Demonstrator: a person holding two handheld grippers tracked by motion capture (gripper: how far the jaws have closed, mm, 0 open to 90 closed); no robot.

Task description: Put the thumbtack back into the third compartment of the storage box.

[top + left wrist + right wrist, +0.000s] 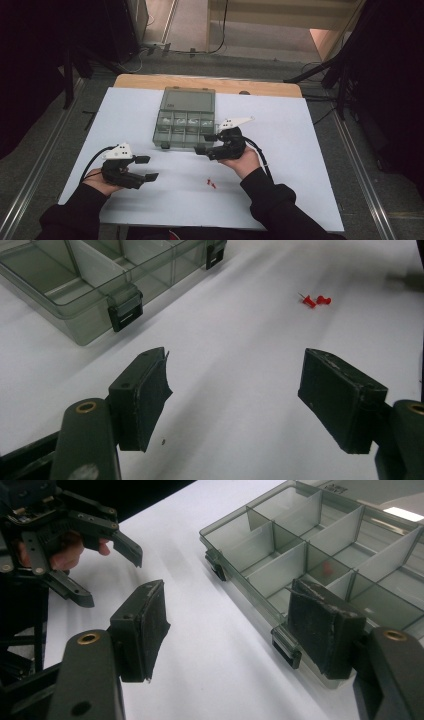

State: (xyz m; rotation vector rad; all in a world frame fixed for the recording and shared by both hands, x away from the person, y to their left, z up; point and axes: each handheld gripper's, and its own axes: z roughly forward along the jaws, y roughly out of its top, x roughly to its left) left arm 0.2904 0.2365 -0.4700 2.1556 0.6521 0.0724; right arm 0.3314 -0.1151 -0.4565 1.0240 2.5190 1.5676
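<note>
left hand-held gripper (147, 168): jaws apart, nothing between, low over the desk (300, 150) | right hand-held gripper (205, 142): jaws apart, nothing gripped, at the front edge of the compartment box (185, 125) | 2 red pushpins (212, 183): on the desk between the hands, in front of the box
</note>
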